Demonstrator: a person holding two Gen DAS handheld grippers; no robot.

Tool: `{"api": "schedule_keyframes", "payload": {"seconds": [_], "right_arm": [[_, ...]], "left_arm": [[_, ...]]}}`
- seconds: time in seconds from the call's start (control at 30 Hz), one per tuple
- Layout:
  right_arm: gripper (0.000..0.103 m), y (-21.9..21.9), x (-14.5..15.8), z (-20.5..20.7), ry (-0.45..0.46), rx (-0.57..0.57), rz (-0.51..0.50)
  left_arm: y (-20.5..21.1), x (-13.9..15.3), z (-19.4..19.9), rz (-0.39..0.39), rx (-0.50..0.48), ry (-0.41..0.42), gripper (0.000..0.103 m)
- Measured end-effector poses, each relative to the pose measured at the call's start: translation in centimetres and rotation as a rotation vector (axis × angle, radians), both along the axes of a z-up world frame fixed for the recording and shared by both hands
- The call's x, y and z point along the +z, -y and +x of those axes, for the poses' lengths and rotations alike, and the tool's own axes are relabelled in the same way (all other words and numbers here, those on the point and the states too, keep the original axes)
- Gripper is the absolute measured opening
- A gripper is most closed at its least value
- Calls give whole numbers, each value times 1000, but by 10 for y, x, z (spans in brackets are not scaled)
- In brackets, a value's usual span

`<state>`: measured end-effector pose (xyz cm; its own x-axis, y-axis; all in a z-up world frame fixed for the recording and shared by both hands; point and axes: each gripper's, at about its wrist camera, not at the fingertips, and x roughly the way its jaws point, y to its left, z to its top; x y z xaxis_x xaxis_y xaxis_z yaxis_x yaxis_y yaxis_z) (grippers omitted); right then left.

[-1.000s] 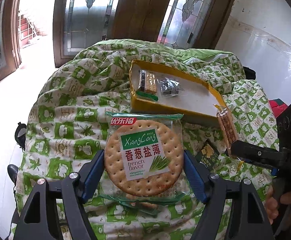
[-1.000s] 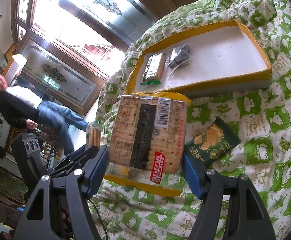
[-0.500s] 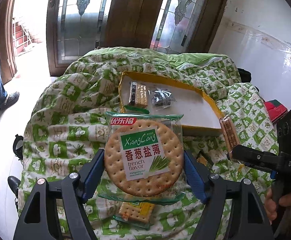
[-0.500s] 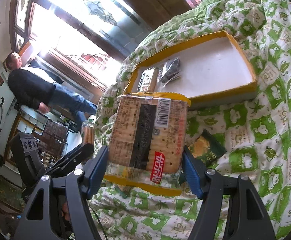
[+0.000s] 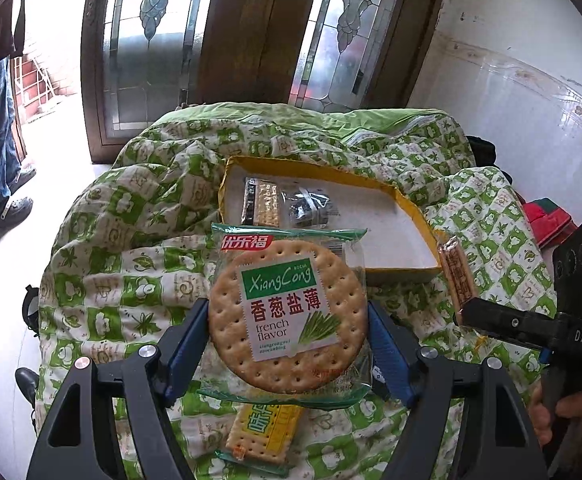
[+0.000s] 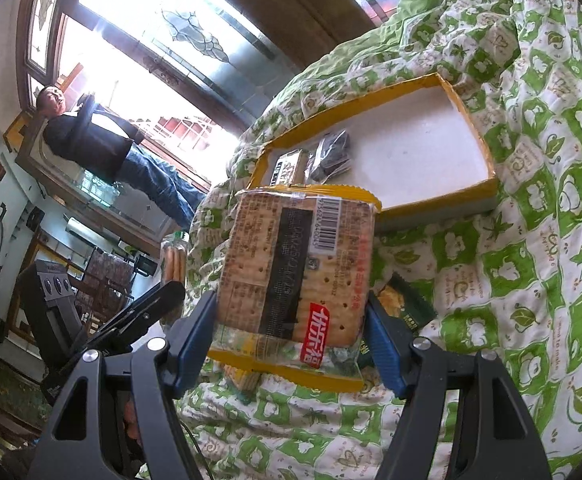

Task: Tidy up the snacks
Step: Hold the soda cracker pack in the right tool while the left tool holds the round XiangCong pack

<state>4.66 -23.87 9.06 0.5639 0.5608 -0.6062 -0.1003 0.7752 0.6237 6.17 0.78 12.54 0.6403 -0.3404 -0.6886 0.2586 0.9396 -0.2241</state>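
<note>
yellow-rimmed tray sits on the green-and-white quilt, white floor mostly bare. two packets inside, side by side at its left end: a cracker packet and a dark crinkled packet.

left hand-held gripper: blue pads clamped on both sides of a round cracker pack, green label reading "xiangcong french flavor", held above the quilt, near the tray's front edge. under it on the quilt, one yellow cracker packet.

right hand-held gripper: closed on a square cracker pack, barcode side facing up, also off the quilt and short of the tray. a dark green packet lies on the quilt just behind its right pad.

count: one tray, two packets in it, two packs held, two loose on the quilt. one man in jeans by the doorway.
</note>
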Motion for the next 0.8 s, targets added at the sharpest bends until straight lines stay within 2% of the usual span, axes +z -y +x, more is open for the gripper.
{"api": "schedule_keyframes", "payload": {"seconds": [0.8], "right_arm": [[70, 5, 0, 4, -1, -11, 1]], "left_arm": [[8, 3, 8, 8, -19, 5, 79]]}}
